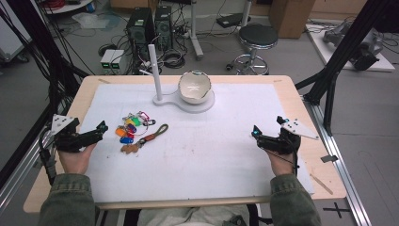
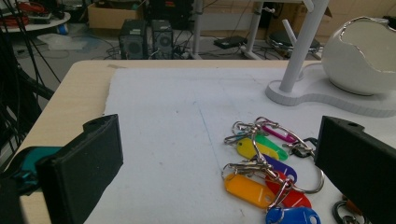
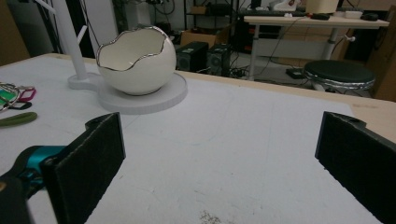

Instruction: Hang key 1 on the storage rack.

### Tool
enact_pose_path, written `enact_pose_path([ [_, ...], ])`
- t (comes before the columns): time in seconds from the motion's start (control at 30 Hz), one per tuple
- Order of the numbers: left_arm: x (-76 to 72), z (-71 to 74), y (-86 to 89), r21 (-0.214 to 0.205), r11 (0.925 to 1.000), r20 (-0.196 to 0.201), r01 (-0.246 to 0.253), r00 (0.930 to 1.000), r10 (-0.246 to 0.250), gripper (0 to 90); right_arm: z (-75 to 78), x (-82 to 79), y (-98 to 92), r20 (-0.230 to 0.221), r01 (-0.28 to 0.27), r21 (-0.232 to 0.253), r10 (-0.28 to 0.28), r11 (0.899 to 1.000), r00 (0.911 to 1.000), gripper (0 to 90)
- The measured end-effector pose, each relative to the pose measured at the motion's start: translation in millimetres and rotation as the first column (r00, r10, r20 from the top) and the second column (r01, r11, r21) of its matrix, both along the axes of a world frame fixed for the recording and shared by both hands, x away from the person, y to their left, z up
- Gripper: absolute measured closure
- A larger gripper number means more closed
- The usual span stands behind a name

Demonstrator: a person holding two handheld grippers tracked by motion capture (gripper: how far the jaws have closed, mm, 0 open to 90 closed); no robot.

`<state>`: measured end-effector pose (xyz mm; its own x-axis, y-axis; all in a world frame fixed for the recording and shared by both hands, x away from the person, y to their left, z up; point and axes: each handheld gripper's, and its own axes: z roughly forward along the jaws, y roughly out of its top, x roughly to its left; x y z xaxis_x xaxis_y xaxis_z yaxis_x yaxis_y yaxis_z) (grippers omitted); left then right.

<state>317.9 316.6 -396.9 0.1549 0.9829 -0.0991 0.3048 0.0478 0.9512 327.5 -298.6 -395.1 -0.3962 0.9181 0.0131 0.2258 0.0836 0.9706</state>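
A bunch of coloured key tags (image 1: 128,129) (image 2: 261,177) on metal rings lies on the white mat (image 1: 211,155), left of centre. Beside it lie a green strap keychain (image 1: 157,133) (image 3: 16,119) and a brown leather piece (image 1: 128,148). At the back of the mat a white egg-shaped bowl (image 1: 194,87) (image 2: 359,56) (image 3: 137,60) sits on a white stand (image 1: 162,100) with an upright pole (image 2: 299,51). My left gripper (image 1: 96,132) (image 2: 219,140) rests open just left of the tags, nothing gripped. My right gripper (image 1: 263,134) (image 3: 219,135) rests open on the mat's right side, over bare mat.
The wooden table (image 1: 291,82) borders the mat on all sides. Black frame struts (image 1: 343,52) rise at the right and cables hang at the left. Beyond the far edge stand a stool (image 1: 258,37) and computer towers (image 1: 141,23) on the floor.
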Motion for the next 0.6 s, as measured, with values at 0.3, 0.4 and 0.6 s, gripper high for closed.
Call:
enact_pose_path([
  [0.3,1.6,-0.4,-0.8,-0.008,0.9999,-0.007,0.007,1.0,-0.007,1.7,-0.3,-0.4,-0.6,-0.005,-0.011,0.007,0.011,1.0,0.9999,0.7],
  [0.4,2.0,-0.2,-0.8,-0.009,0.9999,-0.011,0.012,0.9999,-0.012,1.6,-0.5,0.0,-0.3,-0.006,-0.012,0.001,0.012,1.0,0.9999,0.7],
  [0.6,3.6,-0.9,-1.7,-0.006,0.9998,-0.023,0.018,0.9996,-0.018,1.7,-1.2,0.9,0.3,-0.012,-0.018,-0.001,0.018,1.0,0.9998,0.7],
])
